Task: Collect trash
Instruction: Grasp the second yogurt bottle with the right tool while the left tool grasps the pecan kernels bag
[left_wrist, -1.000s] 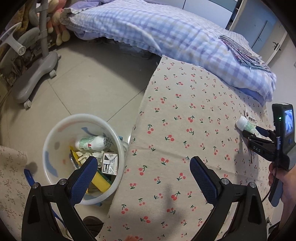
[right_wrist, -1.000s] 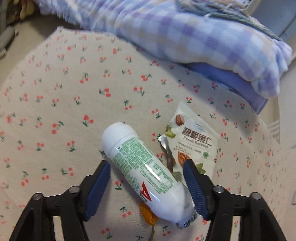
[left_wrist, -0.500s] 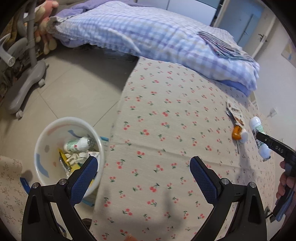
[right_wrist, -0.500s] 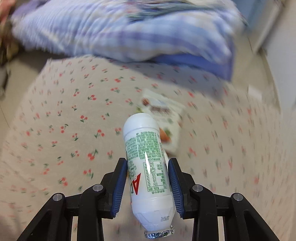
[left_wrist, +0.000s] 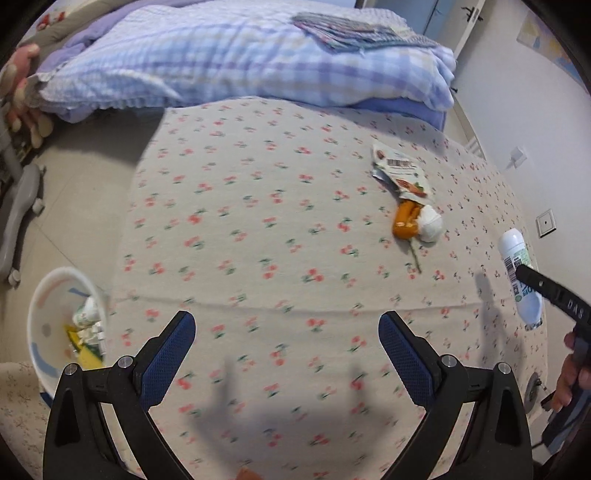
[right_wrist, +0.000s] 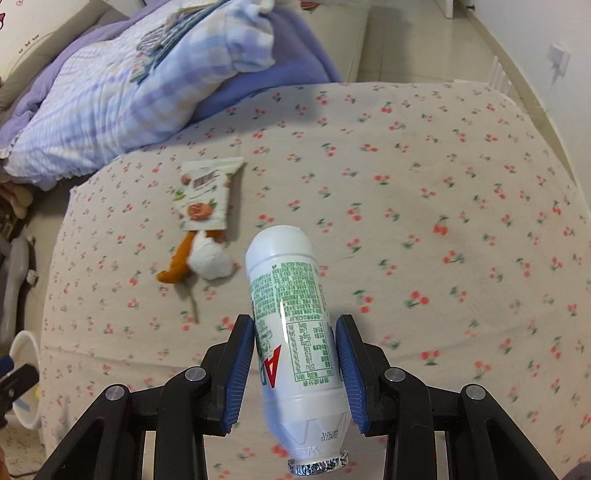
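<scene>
Now we carry the bottle (right_wrist: 291, 332), pinched in our right gripper (right_wrist: 295, 365).
Next, swing it left to the bin (left_wrist: 40, 328); left gripper (left_wrist: 288, 354) hangs spread.

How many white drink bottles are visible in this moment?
2. One white bottle is clamped in the right tongs; another bottle lies in the bin. More may be hidden under other trash.

Right gripper (right_wrist: 297, 363) clamped; left gripper (left_wrist: 286, 356) spread wide.
</scene>
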